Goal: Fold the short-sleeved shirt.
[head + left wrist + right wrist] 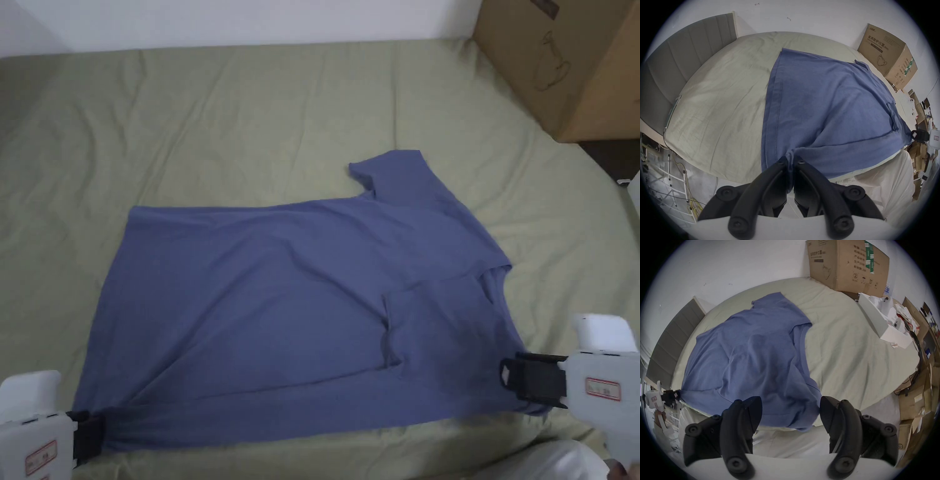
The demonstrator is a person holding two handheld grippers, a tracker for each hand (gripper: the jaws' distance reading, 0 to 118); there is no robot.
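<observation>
The blue short-sleeved shirt lies spread on the green bedsheet, hem toward the left gripper and collar toward the right one, with a fold already lying across its near side. The left gripper has its jaws pressed together on a bunch of cloth at the near hem corner; the fabric puckers right at the fingertips and runs taut away from them, so the corner is likely pinned to keep that end from sliding. The right gripper stands with its jaws wide apart and nothing between them that they press; the near shoulder edge of the shirt lies between and just beyond its fingers, under the gap. I judge it is lined up to close on that edge, so both ends of the near side can be lifted together. A cardboard box sits well beyond the right fingers, at the far corner of the bed
</observation>
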